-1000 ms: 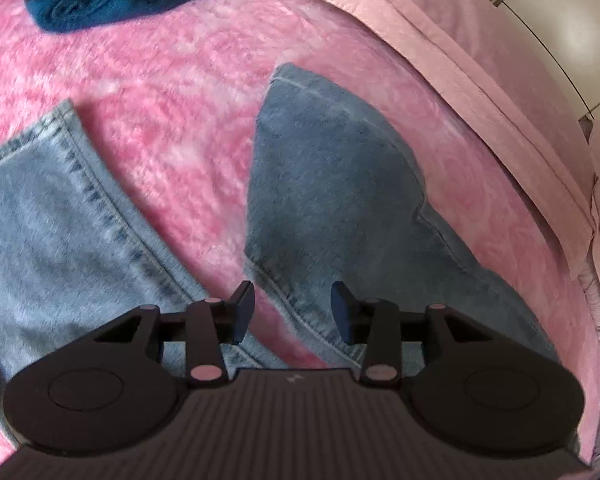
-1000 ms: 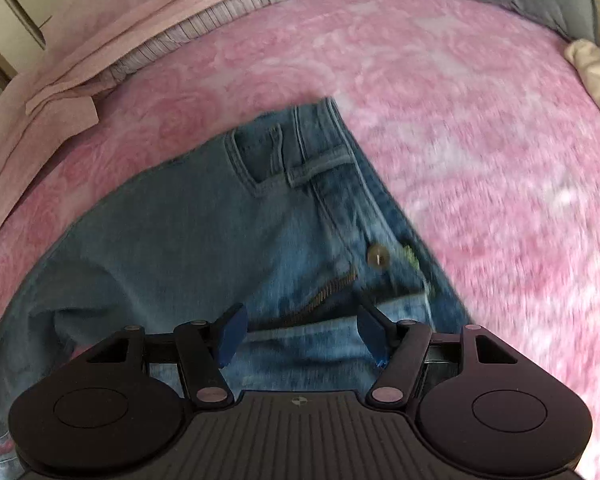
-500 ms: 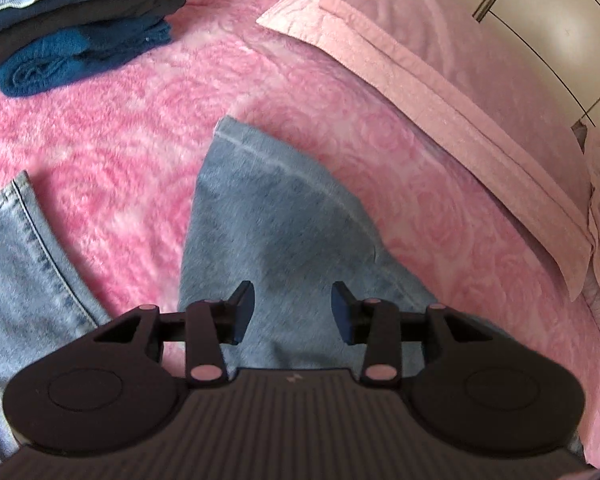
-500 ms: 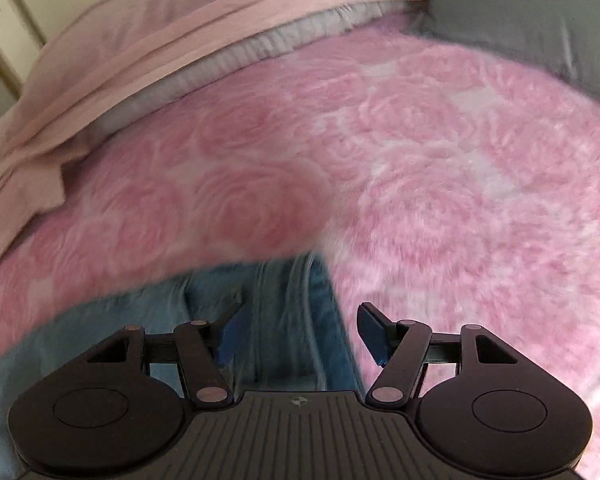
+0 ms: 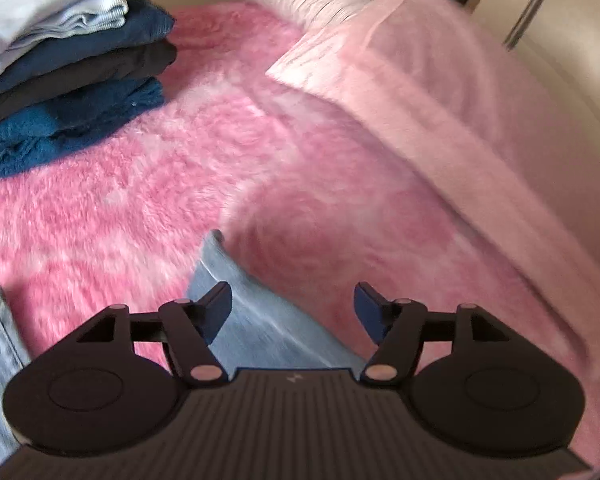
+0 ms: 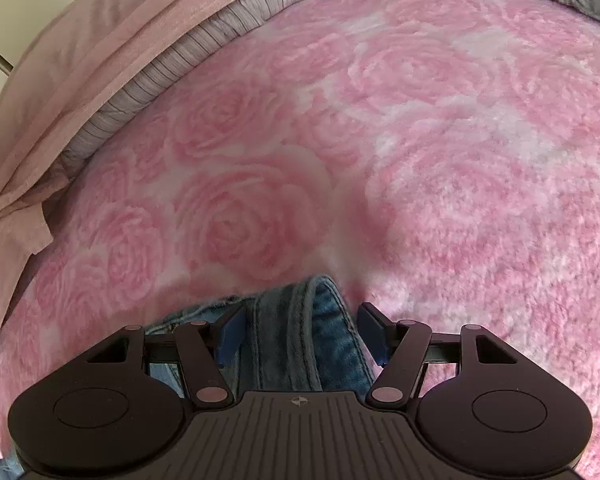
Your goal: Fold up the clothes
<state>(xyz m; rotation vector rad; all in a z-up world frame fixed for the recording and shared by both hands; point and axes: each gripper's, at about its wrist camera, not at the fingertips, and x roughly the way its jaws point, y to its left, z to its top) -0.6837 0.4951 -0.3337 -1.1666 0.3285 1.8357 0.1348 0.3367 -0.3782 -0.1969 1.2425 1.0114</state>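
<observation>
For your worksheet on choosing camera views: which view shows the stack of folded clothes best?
The left wrist view. The stack of folded clothes sits at its upper left on the pink blanket, layers visible though slightly blurred. The right wrist view shows none of the stack, only blanket, pillows and jeans.

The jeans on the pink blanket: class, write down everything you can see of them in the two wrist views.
The jeans are faded blue denim with stitched seams, lying flat on the fluffy pink rose-patterned blanket. In the right wrist view a thick folded band, seemingly the waistband end, sits between the open fingers of the right gripper, apparently ungripped. In the left wrist view a blurred leg end lies between the opening jaws of the left gripper; another strip shows at far left.
</observation>
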